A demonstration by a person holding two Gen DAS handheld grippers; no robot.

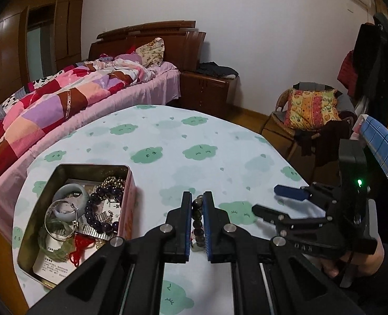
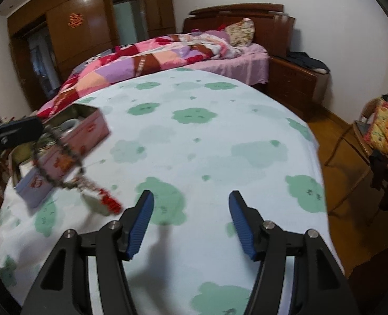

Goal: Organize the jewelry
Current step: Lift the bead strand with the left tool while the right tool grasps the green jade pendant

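Observation:
My left gripper (image 1: 197, 197) is shut on a dark beaded necklace (image 1: 197, 223) held between its blue pads. In the right wrist view the necklace (image 2: 60, 152) hangs blurred from the left gripper (image 2: 40, 124), with a pale pendant and red tassel (image 2: 103, 202) at its low end just above the cloth. An open pink metal tin (image 1: 125, 202) holding bangles, a purple bead bracelet (image 1: 99, 210) and other jewelry stands left of the left gripper; it also shows in the right wrist view (image 2: 89, 134). My right gripper (image 2: 191, 197) is open and empty over the cloth; it shows at right in the left wrist view (image 1: 263, 200).
The table (image 1: 183, 136) wears a white cloth with green cloud prints. A bed with a patchwork quilt (image 1: 49, 110) lies behind it. A chair with a bright cushion (image 1: 312, 110) stands at right, beside the table's edge.

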